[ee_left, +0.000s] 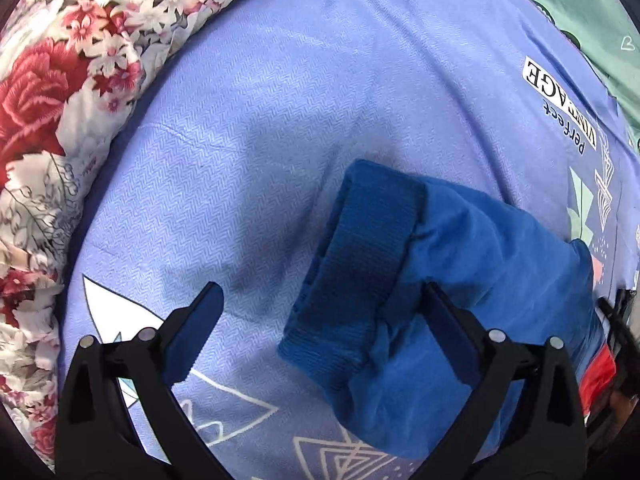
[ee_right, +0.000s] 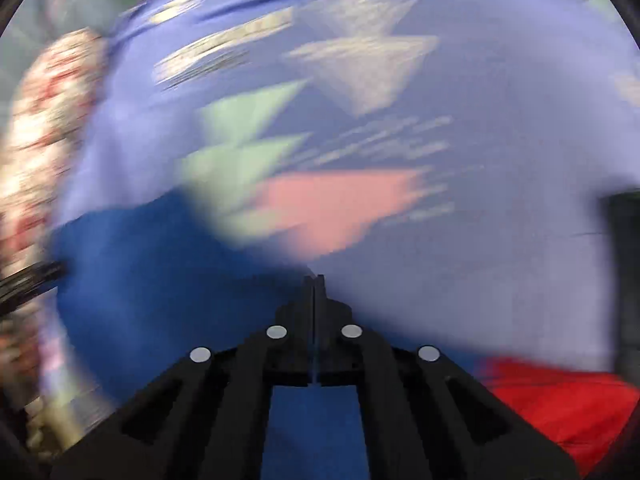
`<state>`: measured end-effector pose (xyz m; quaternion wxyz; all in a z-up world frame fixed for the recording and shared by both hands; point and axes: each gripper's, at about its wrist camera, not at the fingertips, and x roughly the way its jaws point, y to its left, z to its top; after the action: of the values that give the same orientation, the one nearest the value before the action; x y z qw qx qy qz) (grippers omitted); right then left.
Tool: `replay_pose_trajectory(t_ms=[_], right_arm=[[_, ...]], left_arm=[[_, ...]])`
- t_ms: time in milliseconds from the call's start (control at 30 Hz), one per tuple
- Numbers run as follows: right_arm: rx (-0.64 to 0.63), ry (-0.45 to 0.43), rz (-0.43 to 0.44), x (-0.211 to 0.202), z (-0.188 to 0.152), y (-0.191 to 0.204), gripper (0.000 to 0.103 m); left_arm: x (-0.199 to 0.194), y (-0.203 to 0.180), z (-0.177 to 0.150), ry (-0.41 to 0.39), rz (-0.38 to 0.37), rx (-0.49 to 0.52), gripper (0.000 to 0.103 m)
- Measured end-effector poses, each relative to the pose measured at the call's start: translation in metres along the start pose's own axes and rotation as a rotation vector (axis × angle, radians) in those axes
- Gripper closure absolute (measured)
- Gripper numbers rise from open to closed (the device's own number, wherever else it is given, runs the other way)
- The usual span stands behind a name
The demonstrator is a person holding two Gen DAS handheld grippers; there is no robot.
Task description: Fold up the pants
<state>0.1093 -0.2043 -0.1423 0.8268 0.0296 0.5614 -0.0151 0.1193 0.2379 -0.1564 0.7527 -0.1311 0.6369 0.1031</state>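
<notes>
The blue pants (ee_left: 400,296) lie bunched on a lavender printed sheet (ee_left: 280,120), with the ribbed cuff (ee_left: 360,256) pointing up and left. My left gripper (ee_left: 324,292) is open, its fingers either side of the cuff end, the right finger (ee_left: 452,328) over the fabric. In the blurred right wrist view, my right gripper (ee_right: 314,280) is shut with nothing seen between its fingers, just above the blue pants (ee_right: 160,280).
A floral quilt (ee_left: 60,120) runs along the left edge of the sheet. A green cloth (ee_left: 580,8) lies at the far right. Something red (ee_right: 560,400) sits at the lower right beside the pants.
</notes>
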Motion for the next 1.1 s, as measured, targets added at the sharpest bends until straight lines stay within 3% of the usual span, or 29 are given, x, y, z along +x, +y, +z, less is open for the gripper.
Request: replay_pose_trajectory(t_ms=[33,67,100,167,233,267,333,367,400,467,500,567,600,633,733,833,900,1100], right_arm=[[0.05,0.003,0.031,-0.003,0.001,-0.013,0.091],[0.149,0.024,0.178,-0.008,0.0,-0.03,0.091],[0.204,0.027,0.255,-0.013,-0.004,-0.041,0.091],[0.238,0.024,0.332,-0.029,-0.016,-0.054,0.083],[0.253,0.056,0.394,-0.037,-0.037,-0.065,0.061],[0.263,0.077,0.416,-0.037,-0.045,-0.07,0.058],[0.26,0.117,0.356,-0.036,-0.063,-0.092,0.056],[0.249,0.142,0.25,-0.03,-0.074,-0.104,0.056],[0.266,0.123,0.259,-0.028,-0.08,-0.118,0.065],[0.377,0.12,0.264,-0.036,-0.088,-0.15,0.065],[0.418,0.113,0.252,-0.045,-0.09,-0.161,0.059],[0.443,0.029,0.309,-0.076,-0.094,-0.178,0.049],[0.436,0.002,0.319,-0.094,-0.099,-0.185,0.037],[0.437,-0.006,0.318,-0.106,-0.106,-0.191,0.029],[0.482,0.0,0.316,-0.122,-0.128,-0.206,0.018],[0.575,0.071,0.275,-0.116,-0.158,-0.22,0.017],[0.639,0.107,0.295,-0.103,-0.173,-0.226,0.017],[0.689,0.033,0.206,-0.087,-0.171,-0.23,0.017]], left_arm=[[-0.001,-0.004,0.002,-0.001,0.009,0.011,0.003],[-0.004,-0.005,0.001,-0.004,0.013,0.02,0.003],[-0.011,-0.008,0.002,-0.017,0.01,0.033,0.004],[-0.021,-0.011,0.0,-0.044,-0.002,0.055,0.004],[-0.025,-0.015,0.001,-0.071,0.02,0.084,0.004],[-0.024,-0.016,0.002,-0.077,0.04,0.093,0.004],[-0.012,-0.018,0.003,-0.054,0.093,0.087,0.003],[-0.005,-0.021,0.005,-0.038,0.089,0.068,0.003],[-0.003,-0.019,0.005,-0.018,0.069,0.024,0.003],[-0.007,-0.017,0.005,-0.004,0.033,-0.017,0.006],[-0.012,-0.021,0.004,-0.012,0.014,0.003,0.006],[-0.023,-0.029,0.002,-0.051,0.024,0.054,0.006],[-0.03,-0.034,0.0,-0.08,0.03,0.082,0.006],[-0.035,-0.038,-0.001,-0.099,0.031,0.099,0.006],[-0.048,-0.046,-0.005,-0.135,0.001,0.124,0.006],[-0.058,-0.05,-0.009,-0.155,-0.065,0.118,0.006],[-0.062,-0.056,-0.022,-0.155,-0.144,0.123,0.006],[-0.024,-0.072,-0.034,-0.08,-0.087,0.18,0.006]])
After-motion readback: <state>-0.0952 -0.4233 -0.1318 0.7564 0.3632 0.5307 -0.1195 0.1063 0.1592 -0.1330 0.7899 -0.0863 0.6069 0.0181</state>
